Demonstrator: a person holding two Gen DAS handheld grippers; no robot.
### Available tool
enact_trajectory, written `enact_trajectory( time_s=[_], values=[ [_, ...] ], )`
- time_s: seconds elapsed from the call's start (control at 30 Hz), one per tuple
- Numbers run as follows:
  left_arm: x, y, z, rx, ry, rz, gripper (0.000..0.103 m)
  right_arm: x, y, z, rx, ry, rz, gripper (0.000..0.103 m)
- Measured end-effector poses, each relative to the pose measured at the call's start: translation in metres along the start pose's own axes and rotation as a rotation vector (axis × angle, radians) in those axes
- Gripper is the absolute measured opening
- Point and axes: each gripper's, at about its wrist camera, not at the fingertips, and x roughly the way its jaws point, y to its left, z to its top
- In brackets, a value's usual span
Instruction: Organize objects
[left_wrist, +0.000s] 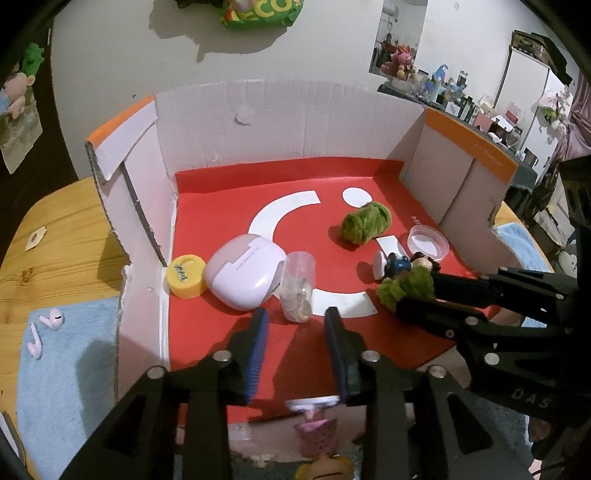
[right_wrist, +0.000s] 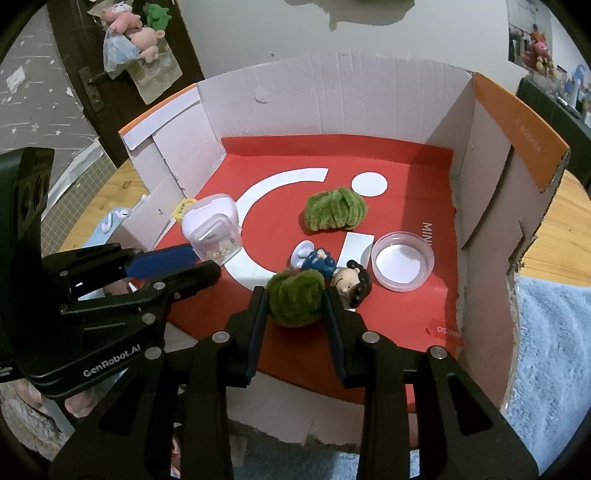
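In the left wrist view my left gripper (left_wrist: 296, 317) stands open, its blue pads on either side of a clear plastic jar (left_wrist: 297, 286) but not touching it. The jar stands upright on the red floor of a cardboard box (left_wrist: 207, 192), with small bits inside. The right wrist view shows my right gripper (right_wrist: 295, 297) shut on a green fuzzy ball (right_wrist: 293, 299), low over the box floor. A small figurine (right_wrist: 332, 266) lies just beyond it. My right gripper (left_wrist: 417, 292) also shows in the left wrist view, and my left gripper (right_wrist: 205, 260) at the jar (right_wrist: 218, 240) in the right one.
Inside the box lie a second green fuzzy bundle (left_wrist: 365, 221), a clear round lid (left_wrist: 428, 242), a pale pink earbud case (left_wrist: 243, 277) and a yellow cap (left_wrist: 185, 275). Two pink earbuds (left_wrist: 44, 328) rest on a blue towel left of the box. Box walls rise at the left, back and right.
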Motion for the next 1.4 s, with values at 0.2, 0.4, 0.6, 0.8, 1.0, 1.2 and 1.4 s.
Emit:
enact_trajectory(
  time_s=[0.2, 0.4, 0.6, 0.8, 1.0, 1.2, 1.4],
  values=[
    [-0.003, 0.0, -0.001, -0.004, -0.007, 0.005, 0.041, -0.005, 0.004, -0.001, -0.012, -0.011, -0.001, 0.052],
    [-0.006, 0.001, -0.002, -0.006, -0.009, 0.005, 0.041, -0.01, 0.005, -0.003, -0.01, -0.021, -0.003, 0.052],
    [-0.012, 0.0, -0.005, -0.009, -0.019, 0.009, 0.052, -0.018, 0.006, -0.005, -0.008, -0.035, -0.001, 0.052],
    [-0.019, -0.002, -0.009, -0.006, -0.026, 0.01, 0.053, -0.029, 0.009, -0.009, -0.011, -0.054, -0.001, 0.059],
    [-0.026, -0.001, -0.012, -0.015, -0.038, 0.012, 0.058, -0.038, 0.013, -0.014, -0.013, -0.069, -0.006, 0.06],
    [-0.033, -0.001, -0.016, -0.017, -0.047, 0.014, 0.058, -0.046, 0.016, -0.019, -0.012, -0.084, -0.011, 0.064],
    [-0.039, 0.001, -0.021, -0.026, -0.048, 0.009, 0.058, -0.054, 0.019, -0.024, -0.014, -0.095, -0.015, 0.064]
  ],
)
